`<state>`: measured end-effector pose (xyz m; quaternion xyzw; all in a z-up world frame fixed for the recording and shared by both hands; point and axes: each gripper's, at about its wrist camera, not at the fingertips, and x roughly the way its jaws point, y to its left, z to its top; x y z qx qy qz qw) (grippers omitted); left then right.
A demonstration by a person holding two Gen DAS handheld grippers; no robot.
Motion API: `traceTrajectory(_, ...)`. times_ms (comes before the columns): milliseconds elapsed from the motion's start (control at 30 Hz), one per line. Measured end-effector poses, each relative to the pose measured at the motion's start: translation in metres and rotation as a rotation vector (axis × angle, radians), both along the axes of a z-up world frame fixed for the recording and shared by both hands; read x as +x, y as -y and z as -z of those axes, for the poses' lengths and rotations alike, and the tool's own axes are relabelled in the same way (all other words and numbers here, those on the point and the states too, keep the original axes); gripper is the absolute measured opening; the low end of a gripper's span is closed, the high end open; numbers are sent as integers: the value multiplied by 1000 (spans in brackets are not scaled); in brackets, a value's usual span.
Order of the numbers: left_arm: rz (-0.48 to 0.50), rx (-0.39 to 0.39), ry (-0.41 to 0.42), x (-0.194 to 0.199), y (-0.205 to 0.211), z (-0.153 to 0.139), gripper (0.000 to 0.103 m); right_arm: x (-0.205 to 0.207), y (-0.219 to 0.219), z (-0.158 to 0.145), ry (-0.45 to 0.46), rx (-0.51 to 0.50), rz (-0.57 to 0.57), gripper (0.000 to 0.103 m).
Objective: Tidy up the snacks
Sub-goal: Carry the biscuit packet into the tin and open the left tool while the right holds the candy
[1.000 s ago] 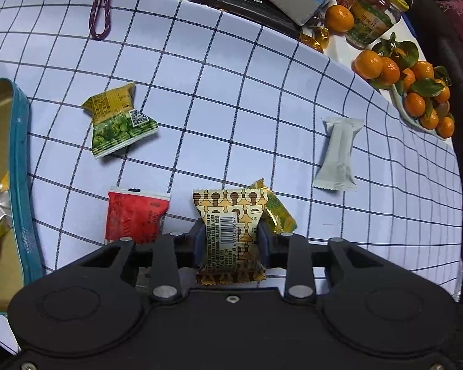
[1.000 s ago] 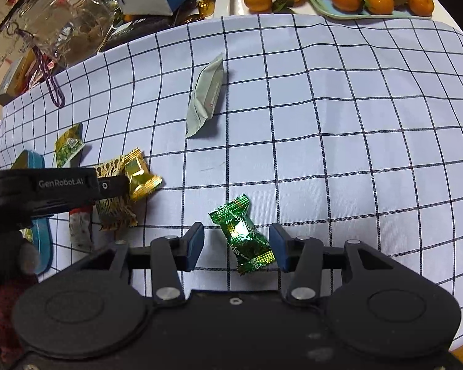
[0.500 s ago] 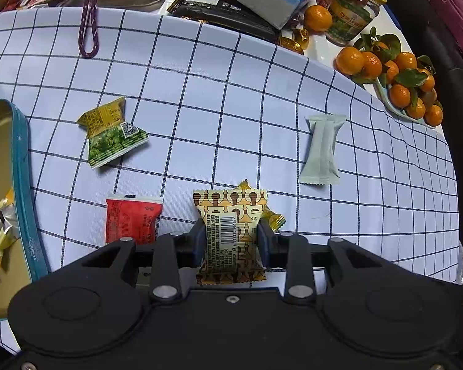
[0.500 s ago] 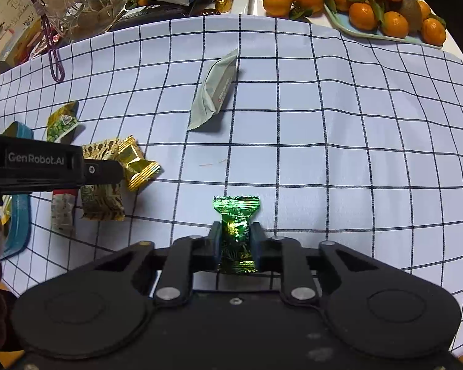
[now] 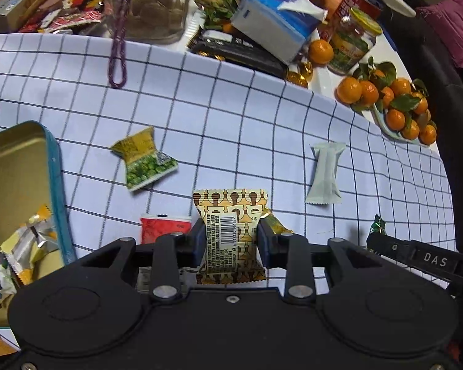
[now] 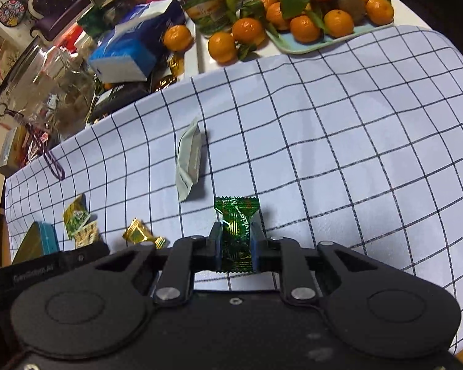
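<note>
My left gripper (image 5: pixel 230 240) is shut on a brown-and-gold patterned snack packet (image 5: pixel 231 215), held a little above the checked cloth. Under and beside it lie a red packet (image 5: pixel 165 228), a gold candy (image 5: pixel 274 223), a green pea packet (image 5: pixel 145 162) and a pale long packet (image 5: pixel 325 172). An open tin with a teal rim (image 5: pixel 54 185) at the left holds several wrapped snacks. My right gripper (image 6: pixel 236 243) is shut on a green foil candy (image 6: pixel 236 215), also off the cloth. The pale packet (image 6: pixel 189 160) lies just beyond it, the tin (image 6: pixel 43 237) far left.
Beyond the cloth's far edge stand a tray of oranges (image 6: pixel 308 46), a blue tissue box (image 5: pixel 274 27), a lidded jar (image 5: pixel 353 43) and a big glass jar (image 5: pixel 151 3). A purple cord (image 5: pixel 118 58) lies on the cloth. The cloth (image 6: pixel 355 154) to the right is bare.
The right gripper closed on the green candy, which now stands upright between its fingers, and lifted it. The left gripper rose with the patterned packet, so more of the table's far side shows.
</note>
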<state>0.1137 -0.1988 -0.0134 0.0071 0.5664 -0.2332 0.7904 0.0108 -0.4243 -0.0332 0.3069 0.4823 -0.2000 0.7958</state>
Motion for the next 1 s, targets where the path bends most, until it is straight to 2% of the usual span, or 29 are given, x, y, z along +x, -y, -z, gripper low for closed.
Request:
traceTrajectory(200, -66, -18, 25, 9, -35, -14, 42, 3, -10, 4, 26, -37, -7, 20)
traceTrajectory(500, -183, 36, 94, 23, -108, -26, 42, -6, -41, 9, 47, -157, -46, 20)
traceTrajectory(600, -227, 66, 121, 27, -134, -28, 42, -14, -57, 13, 65, -148, -42, 20)
traceTrajectory(800, -320, 95, 133, 32, -192, -27, 42, -18, -108, 11, 83, -162, -116, 20)
traceTrajectory(1000, -432, 113, 113, 37, -246, -23, 42, -5, -165, -2, 110, -130, -201, 20)
